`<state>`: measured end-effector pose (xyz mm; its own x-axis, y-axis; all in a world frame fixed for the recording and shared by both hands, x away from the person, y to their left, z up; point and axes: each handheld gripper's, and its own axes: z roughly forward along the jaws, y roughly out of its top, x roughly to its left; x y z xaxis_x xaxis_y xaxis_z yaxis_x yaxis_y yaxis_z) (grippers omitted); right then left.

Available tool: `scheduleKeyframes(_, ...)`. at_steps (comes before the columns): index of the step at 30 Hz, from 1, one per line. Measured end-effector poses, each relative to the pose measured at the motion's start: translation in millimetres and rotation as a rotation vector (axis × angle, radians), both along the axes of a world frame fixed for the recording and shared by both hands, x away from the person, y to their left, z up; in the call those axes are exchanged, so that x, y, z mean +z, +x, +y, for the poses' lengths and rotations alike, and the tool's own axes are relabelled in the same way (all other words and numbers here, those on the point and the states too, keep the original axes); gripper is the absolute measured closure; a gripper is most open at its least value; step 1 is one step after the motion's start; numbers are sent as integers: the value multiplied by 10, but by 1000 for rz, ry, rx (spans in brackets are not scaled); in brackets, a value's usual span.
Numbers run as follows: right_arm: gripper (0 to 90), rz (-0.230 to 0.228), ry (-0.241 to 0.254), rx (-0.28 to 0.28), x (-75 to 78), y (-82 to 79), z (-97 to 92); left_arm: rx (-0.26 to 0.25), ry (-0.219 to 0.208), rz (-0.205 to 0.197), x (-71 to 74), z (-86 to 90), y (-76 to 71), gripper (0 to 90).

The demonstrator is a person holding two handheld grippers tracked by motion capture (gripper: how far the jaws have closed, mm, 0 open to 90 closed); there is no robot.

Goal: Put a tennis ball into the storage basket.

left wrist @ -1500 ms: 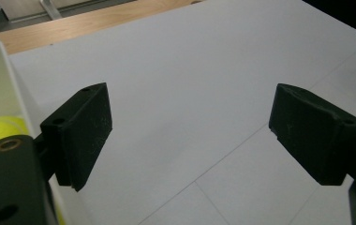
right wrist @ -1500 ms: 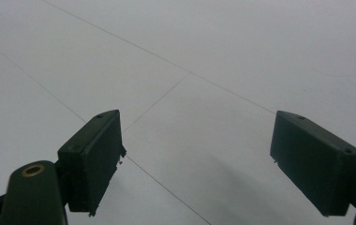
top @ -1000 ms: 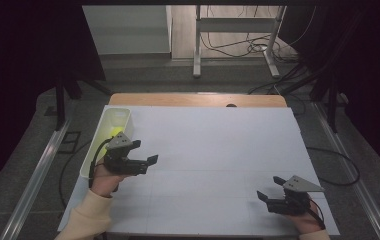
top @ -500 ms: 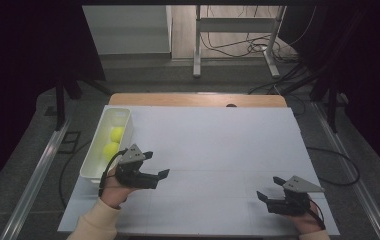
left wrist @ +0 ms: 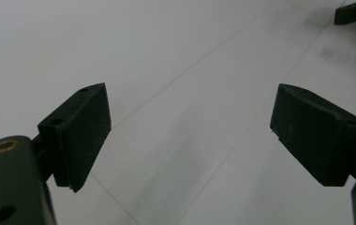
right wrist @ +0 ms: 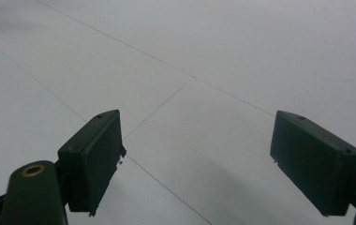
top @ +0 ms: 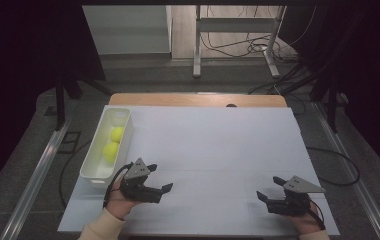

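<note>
two balls (top: 114, 143) in bin (top: 93, 171), table's (top: 218, 150) left

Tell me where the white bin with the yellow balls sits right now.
In the high view, the white bin lies along the table's left edge, holding two yellow balls, with its near end just beyond and left of the left gripper.

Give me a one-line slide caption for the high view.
Two open hand-held grippers, left and right, rest near the white table's front edge; a bin holds two yellow balls.
</note>
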<state>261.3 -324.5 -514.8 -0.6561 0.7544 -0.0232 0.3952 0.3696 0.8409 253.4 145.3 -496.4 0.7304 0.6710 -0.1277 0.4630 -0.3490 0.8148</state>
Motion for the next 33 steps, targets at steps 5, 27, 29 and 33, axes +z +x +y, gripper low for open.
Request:
scheduleKeyframes(5, 177, 2, 3, 11, -1, -11, 19, 11, 6, 2, -55, 49, -41, 131)
scheduleKeyframes(27, 177, 9, 3, 45, -8, -39, 57, 46, 31, 26, -202, 174, -78, 131)
scheduleKeyframes(29, 177, 9, 2, 45, -8, -40, 56, 45, 30, 24, -199, 172, -80, 131)
scheduleKeyframes(33, 177, 7, -2, 43, -9, -37, 55, 43, 36, 27, -203, 162, -78, 131)
